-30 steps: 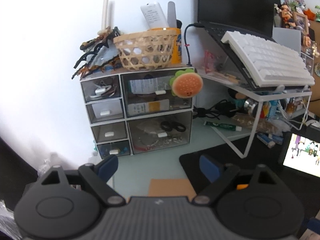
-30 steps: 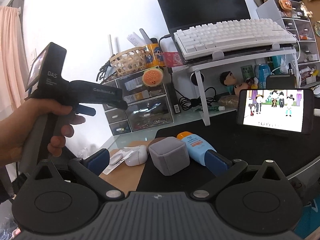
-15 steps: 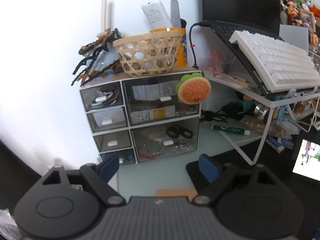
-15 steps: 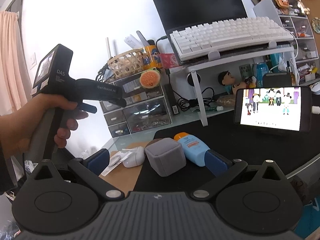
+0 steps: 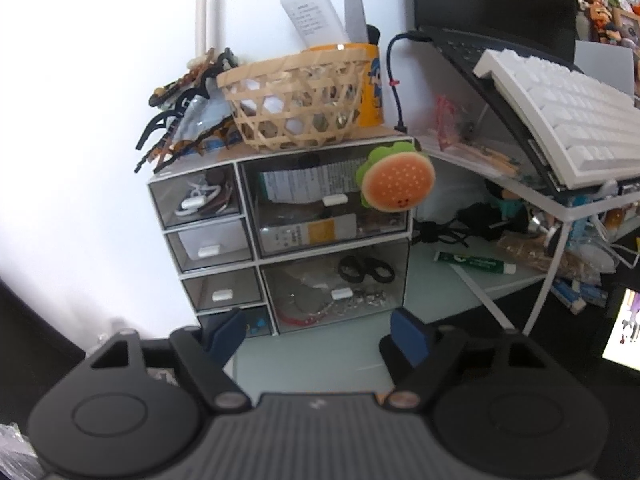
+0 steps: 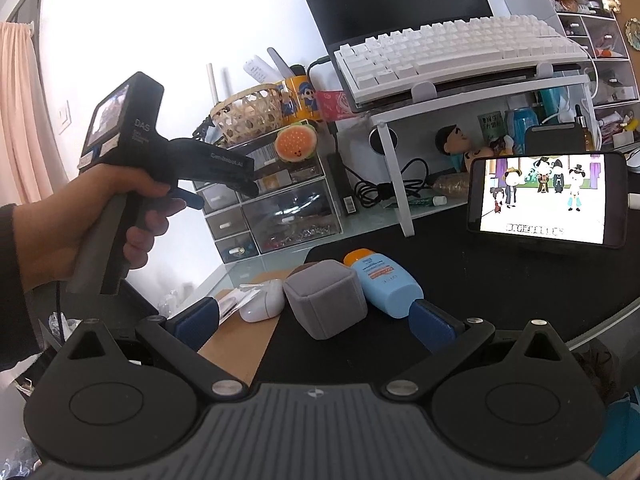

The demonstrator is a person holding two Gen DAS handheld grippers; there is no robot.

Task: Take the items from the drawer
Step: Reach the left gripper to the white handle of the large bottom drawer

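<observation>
Evidently approaching: the left gripper (image 5: 316,336), tongs spread and empty, faces the clear-fronted white drawer unit (image 5: 280,240) at frame centre; next, pinching a small white handle (image 5: 341,293). The right gripper (image 6: 316,316) also gapes empty.

Approach lane: bare pale glass desk strip (image 5: 320,344) at 12 o'clock of the spread left gripper (image 5: 318,334), leading to the clear-fronted white drawer cabinet (image 5: 280,240).
Drawer fronts: all closed; round burger-shaped plush (image 5: 396,188) overlaps the upper large drawer's corner at 1 o'clock.
Overhead: woven bamboo basket (image 5: 296,100) on the cabinet top.
Right flank: white wire keyboard stand leg (image 5: 548,280) at 2 o'clock.
Right gripper (image 6: 316,318): grey velvet cube box (image 6: 326,298) at 12 o'clock, blue sunscreen bottle (image 6: 386,282) just beside at 1 o'clock.
</observation>
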